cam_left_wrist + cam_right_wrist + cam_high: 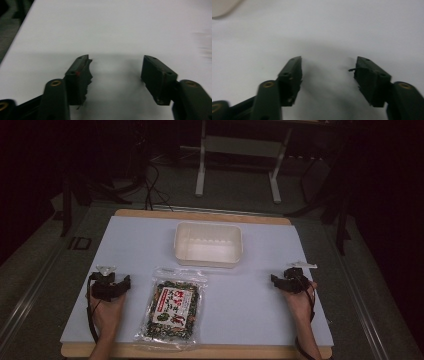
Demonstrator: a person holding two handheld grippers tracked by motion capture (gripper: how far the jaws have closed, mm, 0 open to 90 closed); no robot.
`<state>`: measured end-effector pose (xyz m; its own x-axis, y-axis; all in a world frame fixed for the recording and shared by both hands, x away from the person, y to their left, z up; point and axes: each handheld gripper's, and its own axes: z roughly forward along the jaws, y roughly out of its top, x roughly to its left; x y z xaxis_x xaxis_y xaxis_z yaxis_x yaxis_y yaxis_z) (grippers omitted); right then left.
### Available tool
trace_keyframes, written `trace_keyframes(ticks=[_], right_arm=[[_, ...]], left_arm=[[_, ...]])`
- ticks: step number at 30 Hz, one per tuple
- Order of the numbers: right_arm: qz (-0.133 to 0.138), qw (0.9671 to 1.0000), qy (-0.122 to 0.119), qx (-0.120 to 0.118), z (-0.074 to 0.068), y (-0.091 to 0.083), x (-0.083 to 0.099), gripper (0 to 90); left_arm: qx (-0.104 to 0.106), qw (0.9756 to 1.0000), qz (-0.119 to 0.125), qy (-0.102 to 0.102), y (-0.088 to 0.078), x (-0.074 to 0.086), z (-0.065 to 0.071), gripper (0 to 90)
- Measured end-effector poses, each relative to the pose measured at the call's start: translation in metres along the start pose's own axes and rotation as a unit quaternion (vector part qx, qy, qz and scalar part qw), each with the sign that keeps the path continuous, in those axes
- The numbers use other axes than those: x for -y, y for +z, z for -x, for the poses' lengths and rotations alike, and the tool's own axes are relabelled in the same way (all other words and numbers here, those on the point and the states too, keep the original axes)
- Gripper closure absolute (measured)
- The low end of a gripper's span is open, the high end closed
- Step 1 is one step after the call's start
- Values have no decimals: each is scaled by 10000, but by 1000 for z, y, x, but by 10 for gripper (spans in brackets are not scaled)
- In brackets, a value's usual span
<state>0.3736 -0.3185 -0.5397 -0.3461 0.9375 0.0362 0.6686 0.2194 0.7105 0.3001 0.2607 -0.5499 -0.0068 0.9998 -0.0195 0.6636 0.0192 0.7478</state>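
Note:
A clear snack bag [173, 308] with a red label and dark green pieces lies flat near the front of the white table top [145, 245]. Behind it stands a shallow white plastic tub [208, 244] with nothing in it. My left gripper [111, 285] rests at the table's left side, left of the bag. In its own view the left gripper [116, 71] is open over bare white surface. My right gripper [290, 280] sits at the table's right side, well clear of the bag. The right gripper [328, 71] is likewise open with nothing between its jaws.
A wooden rim [200, 215] frames the white top. Beyond the table's far edge stand the legs of a metal frame [201, 175], with dark cables [155, 190] on the floor. A pale corner of the tub [222, 8] shows blurred at the upper left of the right gripper view.

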Motion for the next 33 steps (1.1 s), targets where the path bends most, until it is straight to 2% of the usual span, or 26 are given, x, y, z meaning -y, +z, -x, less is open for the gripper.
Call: trace_keyframes(ticks=[3, 9, 15, 17, 21, 29, 33], right_arm=[[-5, 9998, -114, -154, -1, -2, 0, 437], [84, 9987, -299, -411, -15, -4, -4, 469], [206, 9954, -498, -792, -38, -5, -9, 490], [186, 9941, -590, -894, -45, -4, -11, 493], [136, 9911, -754, -1086, -58, -1, -15, 492], [38, 9819, -1026, -1592, -87, 10, -24, 470], [45, 9775, -1059, -1824, -101, 15, -31, 462]], left_arm=[[3, 9999, 90, 49, -2, 0, 1, 427], [101, 9999, 83, -46, -3, -1, -2, 427], [39, 9999, 112, -78, -4, -2, -9, 426], [41, 9998, 116, -175, -4, -2, -12, 426], [32, 9997, 121, -226, -3, -2, -15, 426], [32, 9999, 97, -34, -1, -1, -10, 424], [6, 9999, 90, 55, -1, -1, -8, 421]])
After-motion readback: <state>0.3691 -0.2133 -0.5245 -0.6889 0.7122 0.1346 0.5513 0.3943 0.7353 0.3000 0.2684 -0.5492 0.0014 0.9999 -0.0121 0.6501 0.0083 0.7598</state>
